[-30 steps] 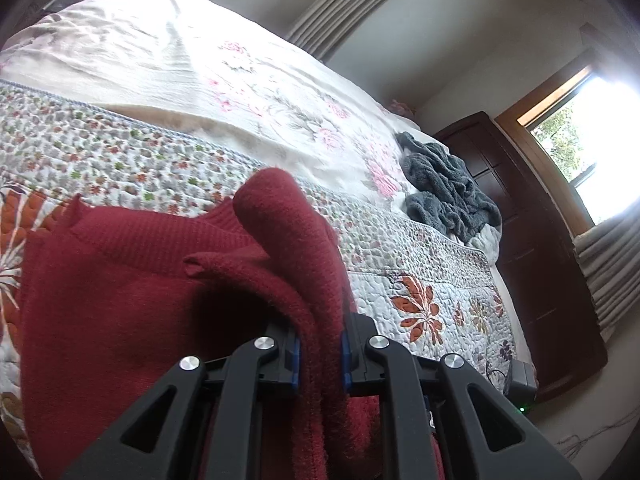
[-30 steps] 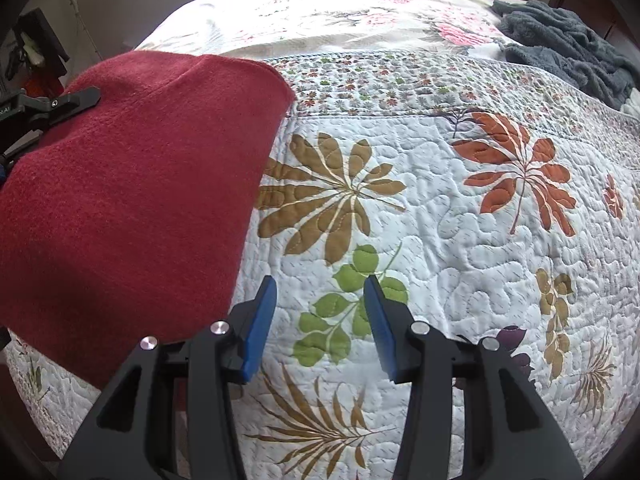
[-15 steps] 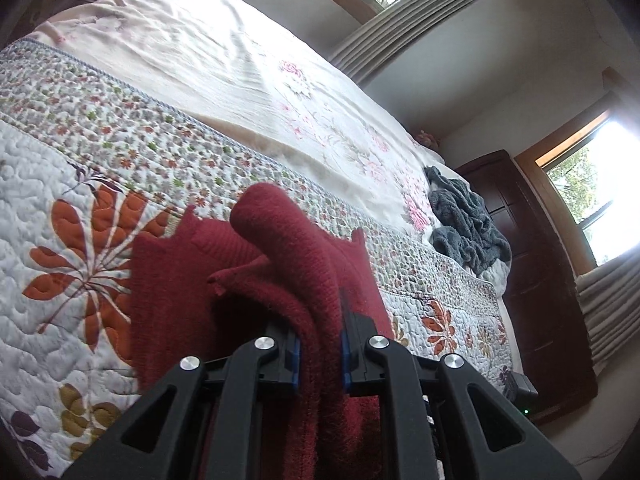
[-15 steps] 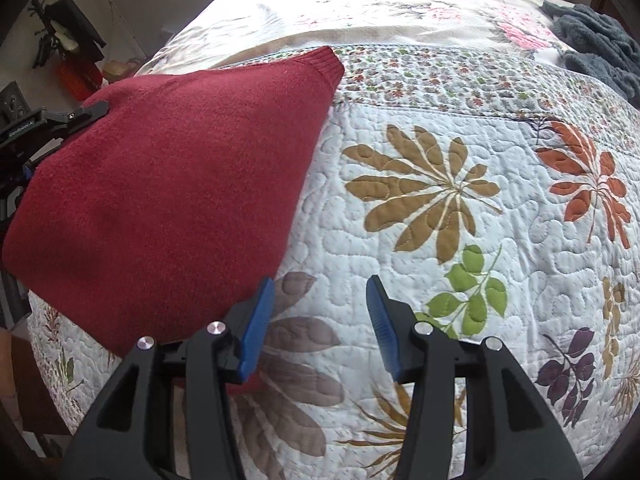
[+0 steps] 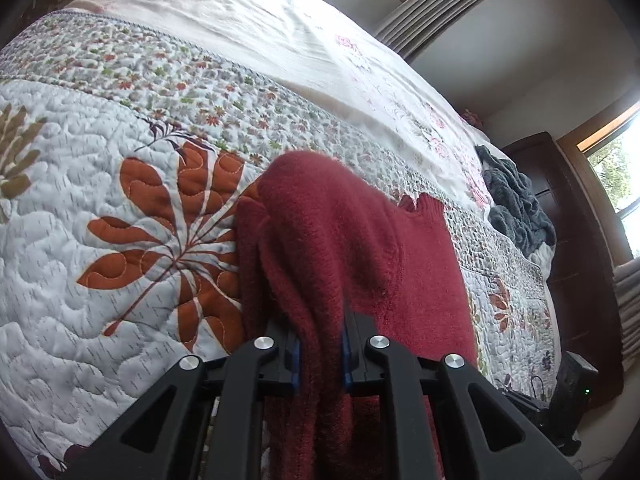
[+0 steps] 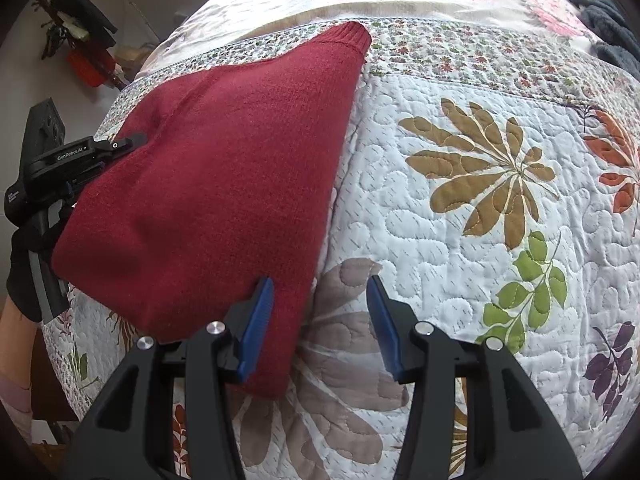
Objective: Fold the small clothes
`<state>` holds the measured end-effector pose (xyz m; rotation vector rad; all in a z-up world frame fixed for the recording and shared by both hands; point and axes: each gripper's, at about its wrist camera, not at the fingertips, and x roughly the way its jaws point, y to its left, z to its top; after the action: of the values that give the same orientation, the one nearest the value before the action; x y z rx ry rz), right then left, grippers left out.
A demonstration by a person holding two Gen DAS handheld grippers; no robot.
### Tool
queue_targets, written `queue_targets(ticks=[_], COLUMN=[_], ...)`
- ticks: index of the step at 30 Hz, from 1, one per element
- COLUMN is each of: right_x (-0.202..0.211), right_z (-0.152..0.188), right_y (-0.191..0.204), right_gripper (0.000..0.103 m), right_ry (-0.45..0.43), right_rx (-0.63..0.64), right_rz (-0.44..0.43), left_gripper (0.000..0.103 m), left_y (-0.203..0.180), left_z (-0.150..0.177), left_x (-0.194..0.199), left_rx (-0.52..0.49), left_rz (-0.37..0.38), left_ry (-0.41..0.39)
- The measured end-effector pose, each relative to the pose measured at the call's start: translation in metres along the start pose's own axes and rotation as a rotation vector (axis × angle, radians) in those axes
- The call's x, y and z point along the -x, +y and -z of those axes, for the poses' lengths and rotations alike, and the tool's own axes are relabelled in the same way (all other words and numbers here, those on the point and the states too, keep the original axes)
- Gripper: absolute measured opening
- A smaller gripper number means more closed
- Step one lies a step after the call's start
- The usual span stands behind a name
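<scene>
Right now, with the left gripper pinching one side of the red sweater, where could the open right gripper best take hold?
Probably the near corner of the red sweater, approached low from the bed's near edge: it lies flat on the quilt beside the right gripper, opposite the left gripper.

A grey blanket (image 5: 516, 208) lies bunched on the leaf-patterned quilt (image 6: 460, 240) near a dark wardrobe (image 5: 576, 240).
</scene>
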<state>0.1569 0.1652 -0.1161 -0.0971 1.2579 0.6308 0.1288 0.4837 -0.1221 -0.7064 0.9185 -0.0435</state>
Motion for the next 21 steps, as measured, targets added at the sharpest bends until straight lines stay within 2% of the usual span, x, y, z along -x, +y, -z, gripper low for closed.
queue_targets(ticks=[5,7,10,12,16,21], right_x=[0.003,0.008,0.013,0.012,0.003,-0.012], right_z=[0.001,0.003,0.008,0.011,0.014,0.013], right_y=[-0.003,-0.004,-0.002,0.002,0.010,0.017], right_gripper=[0.048,0.049,0.057,0.058,0.060,0.065], right_ry=[0.005,0.011,0.029,0.046,0.066,0.098], right_rx=[-0.015,-0.034,-0.055,-0.055,-0.048,-0.032], right_rz=[-0.012,-0.059,-0.138,-0.157,-0.123,-0.079], left_gripper=[0.019,0.019,0.021,0.022,0.032,0.036], left_y=[0.005,0.000,-0.012,-0.023,-0.049,-0.051], left_z=[0.001,0.006,0.022,0.036,0.066,0.085], left_x=[0.012,0.029,0.058,0.075,0.088,0.067], left_rx=[0.029,0.001,-0.028,-0.056,-0.104,-0.121], left_rz=[0.021,-0.004,-0.023,-0.008,0.016,-0.065], left_ry=[0.012,-0.002,-0.015,-0.024,0.000,0.060])
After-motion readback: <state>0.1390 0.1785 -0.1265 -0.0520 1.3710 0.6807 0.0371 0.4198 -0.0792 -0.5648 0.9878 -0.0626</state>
